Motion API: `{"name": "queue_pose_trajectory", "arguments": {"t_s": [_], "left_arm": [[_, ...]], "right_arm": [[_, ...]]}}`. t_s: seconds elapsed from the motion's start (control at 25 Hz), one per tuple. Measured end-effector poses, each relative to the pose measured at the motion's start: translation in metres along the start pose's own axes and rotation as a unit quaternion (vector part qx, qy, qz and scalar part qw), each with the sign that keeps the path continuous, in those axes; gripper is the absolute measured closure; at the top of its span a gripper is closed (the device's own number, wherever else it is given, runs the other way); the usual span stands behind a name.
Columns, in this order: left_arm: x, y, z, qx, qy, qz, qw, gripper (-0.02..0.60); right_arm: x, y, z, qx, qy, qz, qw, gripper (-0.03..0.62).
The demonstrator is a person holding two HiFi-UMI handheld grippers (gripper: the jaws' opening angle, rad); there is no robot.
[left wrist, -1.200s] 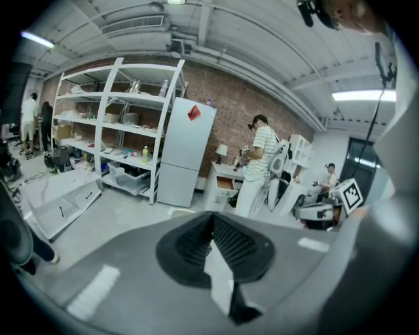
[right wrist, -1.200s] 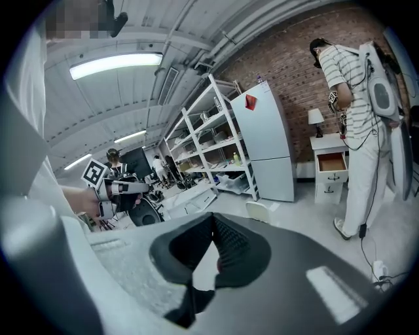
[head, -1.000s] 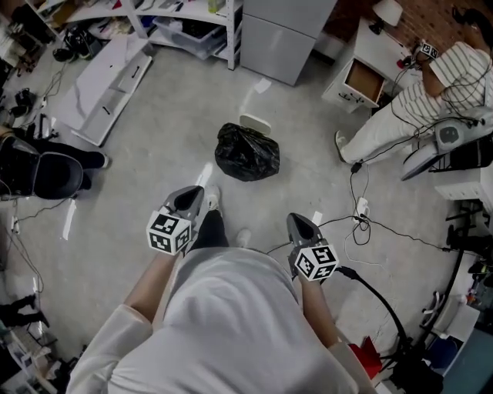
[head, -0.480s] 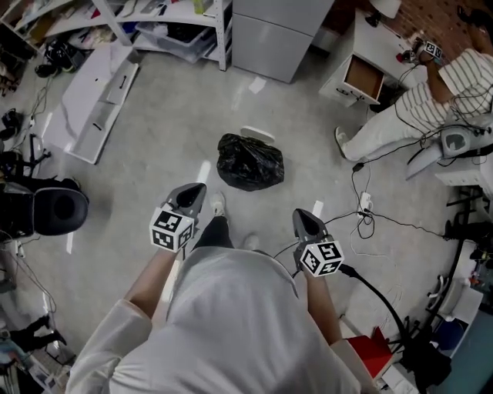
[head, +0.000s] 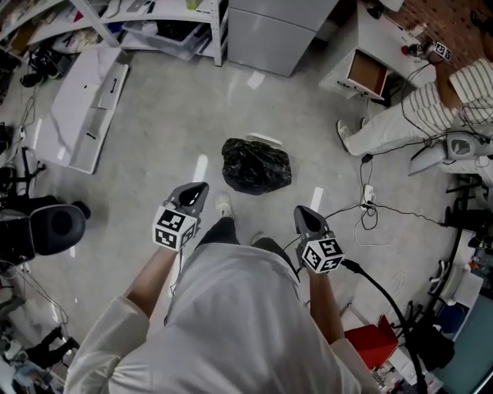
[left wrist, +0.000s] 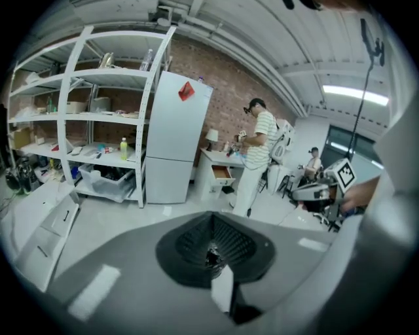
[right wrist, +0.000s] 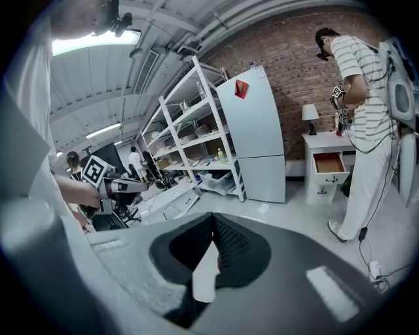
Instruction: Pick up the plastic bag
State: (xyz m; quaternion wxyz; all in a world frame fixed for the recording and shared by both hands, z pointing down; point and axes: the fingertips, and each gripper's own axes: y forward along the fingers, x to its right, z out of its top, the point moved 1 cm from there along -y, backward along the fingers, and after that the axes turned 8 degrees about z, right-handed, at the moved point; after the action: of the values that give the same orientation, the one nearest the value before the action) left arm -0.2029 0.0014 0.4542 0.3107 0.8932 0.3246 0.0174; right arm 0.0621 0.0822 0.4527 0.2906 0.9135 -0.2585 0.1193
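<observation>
One black plastic bag [head: 256, 165] lies bunched on the grey floor [head: 154, 177], straight ahead of the person who carries the tools. It sits apart from both of them and nothing touches it. One flat white piece [head: 263, 139] lies just beyond the bag, at its far edge.

There are two grippers. The left gripper [head: 196, 188] and the right gripper [head: 303, 213] are held level at either side of the person's body, each with one marker cube behind it. The jaws of both are clenched together on nothing, and each gripper's own view shows the two pads meeting in a closed line. One pale shoe [head: 223, 205] of the person stands between the left gripper and the bag.

Around the room there is one white fridge [head: 279, 32] against the far wall. One white shelf rack [head: 158, 14] stands to its left. One small white cabinet [head: 368, 71] with its drawer pulled open stands to the fridge's right. One other person in a striped shirt [head: 462, 91] stands beside that cabinet. Two long white panels [head: 81, 115] lie on the floor at the left. One black chair [head: 54, 229] stands near the left edge, and loose cables [head: 368, 215] trail across the floor at the right.
</observation>
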Motion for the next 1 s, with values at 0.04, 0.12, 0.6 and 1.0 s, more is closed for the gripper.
{"name": "queue_pose_trajectory", "arguments": {"t_s": [0.04, 0.12, 0.6, 1.0], "left_arm": [[-0.005, 0.003, 0.001, -0.003, 0.001, -0.003, 1.0000, 0.578], [-0.013, 0.009, 0.001, -0.009, 0.002, -0.007, 0.9999, 0.578], [-0.015, 0.080, -0.019, -0.043, -0.028, 0.003, 0.9987, 0.577], [-0.018, 0.197, -0.082, -0.087, -0.050, 0.015, 0.9948, 0.577]], "right_arm": [[0.001, 0.005, 0.001, -0.004, 0.001, -0.003, 1.000, 0.592], [0.003, 0.013, 0.002, -0.011, 0.006, -0.008, 1.000, 0.592], [0.079, 0.045, -0.008, -0.039, 0.034, -0.034, 0.998, 0.592], [0.188, 0.116, -0.076, -0.087, 0.069, -0.015, 0.994, 0.548]]}}
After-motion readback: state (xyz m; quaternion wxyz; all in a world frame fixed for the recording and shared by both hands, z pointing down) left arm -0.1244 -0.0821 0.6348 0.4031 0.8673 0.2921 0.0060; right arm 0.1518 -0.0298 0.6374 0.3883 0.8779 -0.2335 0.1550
